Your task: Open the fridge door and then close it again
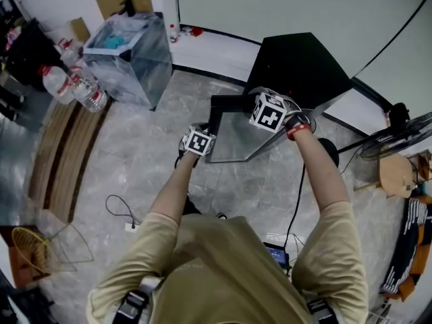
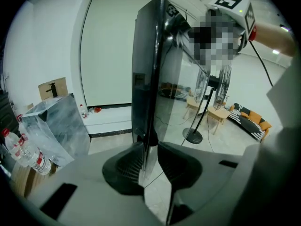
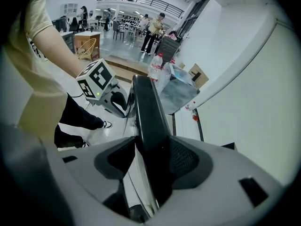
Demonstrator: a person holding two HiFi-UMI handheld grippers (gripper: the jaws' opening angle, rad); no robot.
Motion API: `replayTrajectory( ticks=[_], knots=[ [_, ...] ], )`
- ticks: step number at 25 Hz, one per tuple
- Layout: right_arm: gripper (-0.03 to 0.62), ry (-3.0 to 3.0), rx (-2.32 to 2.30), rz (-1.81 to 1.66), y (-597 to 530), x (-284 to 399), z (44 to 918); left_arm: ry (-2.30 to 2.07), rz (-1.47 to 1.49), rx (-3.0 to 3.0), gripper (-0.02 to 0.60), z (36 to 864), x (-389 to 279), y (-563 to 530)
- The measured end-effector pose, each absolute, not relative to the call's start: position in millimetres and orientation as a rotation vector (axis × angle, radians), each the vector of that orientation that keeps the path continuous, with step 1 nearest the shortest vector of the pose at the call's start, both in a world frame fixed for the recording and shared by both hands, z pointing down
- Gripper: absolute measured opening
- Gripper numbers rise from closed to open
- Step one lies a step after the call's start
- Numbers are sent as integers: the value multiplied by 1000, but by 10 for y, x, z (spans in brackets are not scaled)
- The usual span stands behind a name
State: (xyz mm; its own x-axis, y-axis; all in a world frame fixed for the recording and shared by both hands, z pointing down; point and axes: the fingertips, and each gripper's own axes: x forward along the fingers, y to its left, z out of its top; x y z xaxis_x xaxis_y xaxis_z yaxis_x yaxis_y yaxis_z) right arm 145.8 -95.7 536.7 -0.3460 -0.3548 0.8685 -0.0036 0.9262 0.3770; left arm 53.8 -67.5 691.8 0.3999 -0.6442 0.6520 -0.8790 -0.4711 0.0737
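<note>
The black fridge [image 1: 300,66] stands ahead of me, its glossy mirrored door [image 1: 233,137] swung open toward me. My left gripper [image 1: 198,142] is at the door's free side edge. In the left gripper view the upright door edge [image 2: 148,93] runs between the pads [image 2: 124,168], and the left gripper [image 2: 150,161] is shut on it. My right gripper [image 1: 271,111] sits at the door's top, nearer the fridge body. In the right gripper view the thick black door rim [image 3: 146,117] fills the gap of the right gripper [image 3: 150,161], which is shut on it.
A clear plastic bin [image 1: 131,56] and water bottles [image 1: 74,86] stand at the back left beside a wooden step. A standing fan [image 1: 398,137] and a wooden stool [image 1: 395,174] are at the right. A cable [image 1: 121,211] and a wicker basket [image 1: 30,248] lie on the floor at the left.
</note>
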Motion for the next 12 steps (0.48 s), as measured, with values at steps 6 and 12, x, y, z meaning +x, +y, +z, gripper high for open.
replayTrajectory(
  ticks=[6,12],
  knots=[
    [239,-1915,245,-406,-844,1464,5354,-1354,787,2223,103,6917,555,-518],
    [247,-1922,236,-439,-731,1527,5367,-1378,767,2205,101,6932,647,-356]
  ],
)
